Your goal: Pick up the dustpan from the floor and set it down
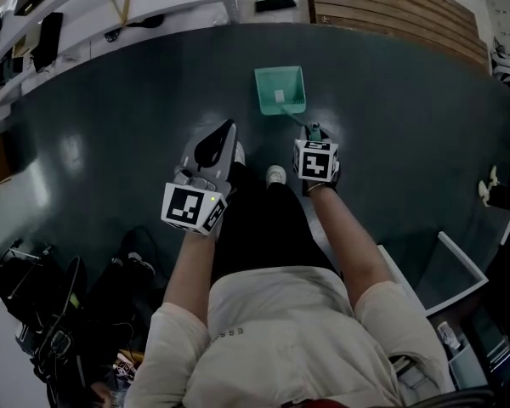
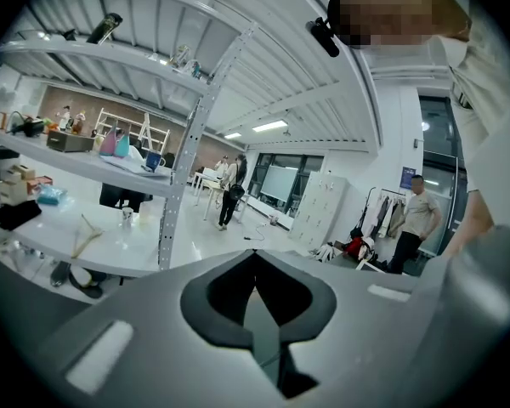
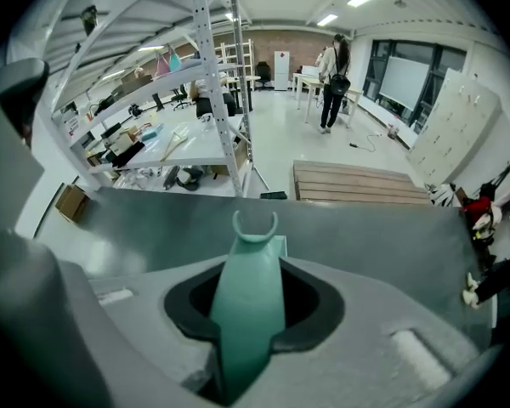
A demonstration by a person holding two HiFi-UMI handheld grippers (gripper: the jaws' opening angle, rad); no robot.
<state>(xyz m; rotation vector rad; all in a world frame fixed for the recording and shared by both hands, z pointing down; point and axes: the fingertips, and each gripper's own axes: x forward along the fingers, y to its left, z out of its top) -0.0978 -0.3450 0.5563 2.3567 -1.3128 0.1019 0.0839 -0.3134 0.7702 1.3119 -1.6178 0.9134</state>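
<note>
1. The left gripper hangs left of the wearer's legs in the head view. Its own view, aimed across the room at shelves and a bystander, shows its jaws pressed together on nothing.
2. The green dustpan appears whole only from above, low over the dark floor; contact cannot be told.
3. The right gripper points steeply down. Its own view alone shows the jaws clamped on the handle, hook end forward.
4. A pallet lies beyond.
</note>
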